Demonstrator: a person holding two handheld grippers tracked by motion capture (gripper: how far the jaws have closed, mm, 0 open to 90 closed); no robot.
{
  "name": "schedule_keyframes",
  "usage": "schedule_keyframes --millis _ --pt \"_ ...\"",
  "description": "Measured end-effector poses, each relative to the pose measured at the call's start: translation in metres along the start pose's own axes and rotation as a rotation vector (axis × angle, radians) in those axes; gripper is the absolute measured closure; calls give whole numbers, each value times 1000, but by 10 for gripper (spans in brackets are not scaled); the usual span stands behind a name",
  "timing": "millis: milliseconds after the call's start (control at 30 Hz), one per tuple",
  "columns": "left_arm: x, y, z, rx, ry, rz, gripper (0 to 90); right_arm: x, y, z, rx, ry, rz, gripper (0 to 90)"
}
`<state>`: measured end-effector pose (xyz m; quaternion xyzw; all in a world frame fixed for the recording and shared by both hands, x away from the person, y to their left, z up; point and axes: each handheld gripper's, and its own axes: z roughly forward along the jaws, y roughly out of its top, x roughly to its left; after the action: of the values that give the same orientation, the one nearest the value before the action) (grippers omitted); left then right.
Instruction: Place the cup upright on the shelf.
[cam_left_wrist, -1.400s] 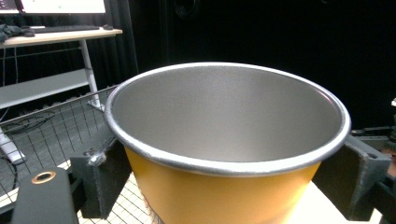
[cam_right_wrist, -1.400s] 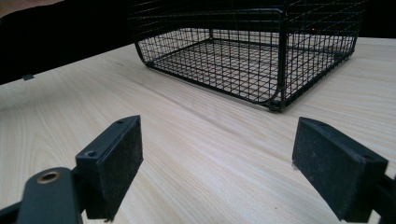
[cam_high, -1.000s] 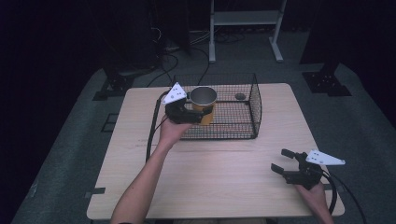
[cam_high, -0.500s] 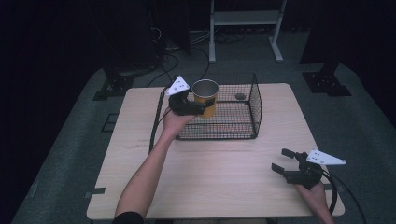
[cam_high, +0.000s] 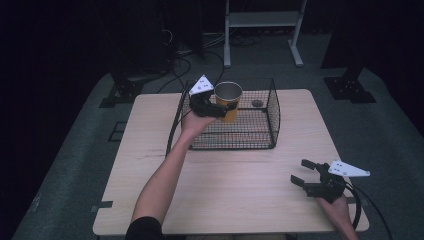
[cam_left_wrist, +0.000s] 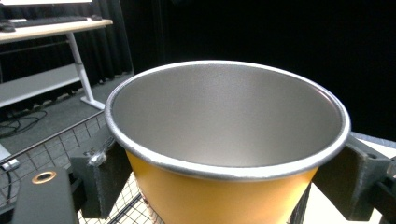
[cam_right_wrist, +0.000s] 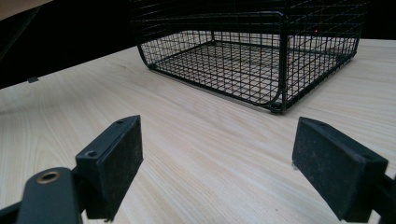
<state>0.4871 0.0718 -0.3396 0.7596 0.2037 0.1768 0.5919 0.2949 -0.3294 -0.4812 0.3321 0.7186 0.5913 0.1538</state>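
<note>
A yellow cup (cam_high: 228, 100) with a bare metal inside is held up over the black wire basket (cam_high: 260, 137), above its left part. My left gripper (cam_high: 220, 109) is shut on the cup, a pad on each side of its wall. In the left gripper view the cup (cam_left_wrist: 224, 154) sits upright between the jaws, its rim close to the camera. My right gripper (cam_high: 304, 175) rests low near the table's front right corner, open with nothing between its pads (cam_right_wrist: 112, 163). From there the basket (cam_right_wrist: 280, 56) stands ahead on the table.
The wooden table (cam_high: 225, 190) is bare in front of the basket. A small dark round thing (cam_high: 257, 103) lies in the basket's far right part. A white-legged stand (cam_high: 260, 30) and cables lie on the floor beyond the table.
My left gripper has lifted the yellow cup up and slightly back out of the basket's floor area. The right gripper has stayed put.
</note>
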Motion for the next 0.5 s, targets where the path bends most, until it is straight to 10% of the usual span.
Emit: schedule_keyframes --millis 500 --pt "17 -6 23 36 -18 -11 139 0 0 0 -1 6 -5 151"
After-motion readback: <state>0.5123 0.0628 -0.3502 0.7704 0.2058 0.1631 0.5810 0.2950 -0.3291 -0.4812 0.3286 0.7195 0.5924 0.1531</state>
